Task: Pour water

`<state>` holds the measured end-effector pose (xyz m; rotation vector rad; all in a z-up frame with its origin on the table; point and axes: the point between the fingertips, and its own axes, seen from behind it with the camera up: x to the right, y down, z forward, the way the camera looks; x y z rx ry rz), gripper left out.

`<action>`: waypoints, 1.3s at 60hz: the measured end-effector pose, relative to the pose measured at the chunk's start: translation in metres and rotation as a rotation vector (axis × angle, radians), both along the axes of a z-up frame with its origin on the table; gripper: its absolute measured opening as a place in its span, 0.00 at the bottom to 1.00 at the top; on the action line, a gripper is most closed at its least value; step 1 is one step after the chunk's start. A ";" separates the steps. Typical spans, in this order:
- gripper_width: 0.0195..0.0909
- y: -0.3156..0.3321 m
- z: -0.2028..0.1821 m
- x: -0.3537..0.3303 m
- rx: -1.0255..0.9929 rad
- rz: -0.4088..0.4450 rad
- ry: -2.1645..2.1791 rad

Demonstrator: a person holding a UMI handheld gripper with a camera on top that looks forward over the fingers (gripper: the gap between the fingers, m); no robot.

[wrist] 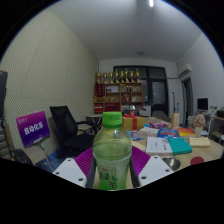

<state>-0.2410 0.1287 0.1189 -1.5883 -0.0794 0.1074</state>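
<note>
Bottle (112, 152) base hidden between the hand-held gripper (112, 170) fingers; label text illegible

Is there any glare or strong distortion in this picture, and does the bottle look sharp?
Gripper view: the wide lens bends the room, so walls curve; a ceiling light glares above; the green-capped bottle, held between the tongs, is fairly sharp, while the cluttered table and far shelf beyond are softer.

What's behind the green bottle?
Behind the green bottle, held between the hand-held gripper's fingers, a table carries books; farther back stand a black chair and shelves. The bottle hides whatever lies directly behind it.
</note>
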 end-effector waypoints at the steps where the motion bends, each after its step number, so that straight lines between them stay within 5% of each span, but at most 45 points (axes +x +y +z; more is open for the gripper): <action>1: 0.47 -0.004 0.001 -0.002 -0.001 0.001 0.002; 16: 0.34 0.004 0.006 -0.004 0.011 0.039 0.094; 38: 0.33 -0.009 0.049 0.029 -0.248 0.260 1.487; 59: 0.33 -0.032 0.062 0.034 -0.383 0.373 2.074; 78: 0.34 -0.049 0.050 0.018 -0.477 0.353 2.192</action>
